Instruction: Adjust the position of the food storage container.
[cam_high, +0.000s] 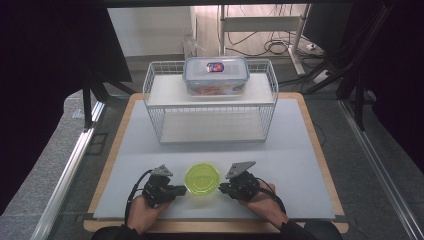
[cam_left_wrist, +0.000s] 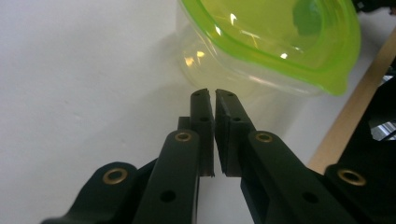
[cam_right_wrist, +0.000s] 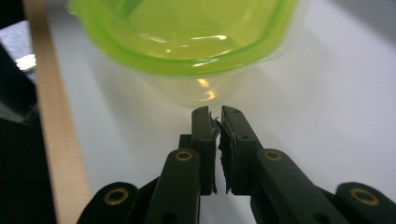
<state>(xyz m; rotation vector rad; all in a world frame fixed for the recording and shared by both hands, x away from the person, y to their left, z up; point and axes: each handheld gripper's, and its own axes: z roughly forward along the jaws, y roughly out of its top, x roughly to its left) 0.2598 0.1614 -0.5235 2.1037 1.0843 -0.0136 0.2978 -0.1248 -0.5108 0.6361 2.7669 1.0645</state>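
Flanking the green container (cam_high: 202, 179), both grippers rest low, jaws nearly closed, empty.

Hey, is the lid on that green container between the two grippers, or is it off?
On. The green lid covers the clear container; in both gripper views its rim overhangs the wall all round.

At lower centre of the high view, the container (cam_high: 202, 179) is see-through, with a bright lime-green lid. Both the left claw (cam_high: 183, 190) and the right claw (cam_high: 222, 188) are matt black, with small brass-coloured rivets. The tabletop (cam_high: 295, 150) is pale grey-white with a light wood edge. At upper centre, the wire rack (cam_high: 210, 102) is white, and the box (cam_high: 215, 76) on it is clear with a bluish lid and a red-and-blue label.
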